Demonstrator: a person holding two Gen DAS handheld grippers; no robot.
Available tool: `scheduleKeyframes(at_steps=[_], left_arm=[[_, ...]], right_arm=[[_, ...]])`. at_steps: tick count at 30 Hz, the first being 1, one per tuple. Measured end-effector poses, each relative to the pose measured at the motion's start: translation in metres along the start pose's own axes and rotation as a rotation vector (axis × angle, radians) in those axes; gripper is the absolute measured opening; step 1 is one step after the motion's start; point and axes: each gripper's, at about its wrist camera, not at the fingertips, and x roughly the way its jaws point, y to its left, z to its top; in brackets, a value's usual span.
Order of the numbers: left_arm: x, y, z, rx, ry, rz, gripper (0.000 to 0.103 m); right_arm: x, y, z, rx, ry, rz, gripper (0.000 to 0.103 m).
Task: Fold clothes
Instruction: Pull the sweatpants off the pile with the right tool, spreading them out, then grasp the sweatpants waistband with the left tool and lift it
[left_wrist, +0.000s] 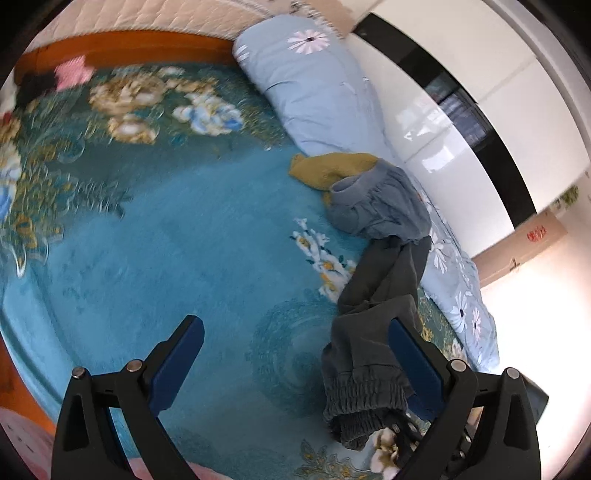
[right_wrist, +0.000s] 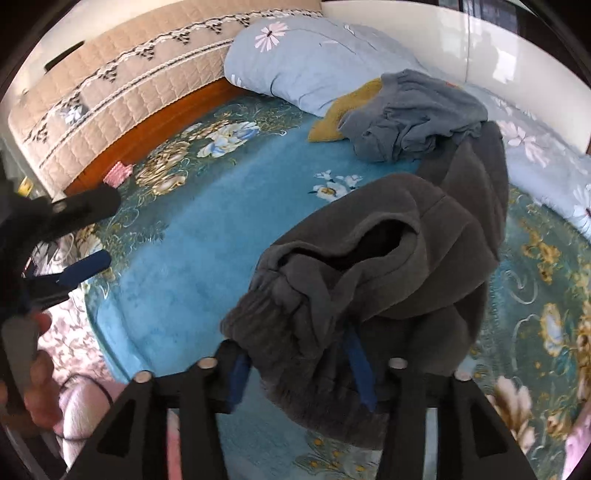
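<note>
Dark grey sweatpants (right_wrist: 391, 258) lie bunched on a teal floral bed blanket (right_wrist: 192, 258). Their elastic waistband drapes between the fingers of my right gripper (right_wrist: 301, 365), whose jaws look partly closed around the cloth. In the left wrist view one pant leg (left_wrist: 373, 332) with an elastic cuff runs toward my right-hand finger (left_wrist: 413, 362). My left gripper (left_wrist: 295, 354) is wide open and holds nothing; it also shows at the left edge of the right wrist view (right_wrist: 99, 229). A blue-grey garment (right_wrist: 413, 114) and a mustard garment (right_wrist: 347, 110) lie heaped behind the pants.
A light blue flowered duvet (left_wrist: 317, 85) is rolled along the bed's far side by a white wall. A quilted beige headboard (right_wrist: 110, 99) and orange wooden frame (right_wrist: 155, 125) bound the bed. A small pink cloth (left_wrist: 72, 74) lies near the frame.
</note>
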Motion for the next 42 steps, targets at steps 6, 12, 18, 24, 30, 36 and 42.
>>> scheduleKeyframes(at_steps=[6, 12, 18, 24, 30, 36, 42], left_arm=[[0.009, -0.009, -0.007, 0.046, 0.016, 0.04, 0.1], [0.012, -0.044, -0.022, 0.267, 0.027, 0.073, 0.1], [0.04, -0.082, -0.054, 0.53, 0.097, 0.159, 0.1], [0.079, -0.052, -0.036, 0.355, 0.228, 0.229, 0.099], [0.108, -0.066, -0.054, 0.454, 0.288, 0.308, 0.091], [0.123, -0.049, -0.046, 0.38, 0.3, 0.382, 0.034], [0.111, -0.042, -0.003, 0.422, 0.202, 0.414, 0.019]], right_arm=[[-0.035, -0.018, -0.01, 0.013, -0.06, 0.028, 0.067], [-0.068, -0.081, -0.028, 0.242, -0.152, 0.015, 0.074], [-0.061, -0.136, -0.065, 0.457, -0.091, -0.035, 0.074], [-0.054, -0.16, -0.096, 0.574, -0.054, -0.043, 0.074], [-0.045, -0.179, -0.113, 0.654, -0.023, -0.035, 0.074], [-0.041, -0.187, -0.117, 0.686, -0.01, -0.039, 0.074], [-0.027, -0.198, -0.127, 0.735, 0.039, -0.038, 0.074]])
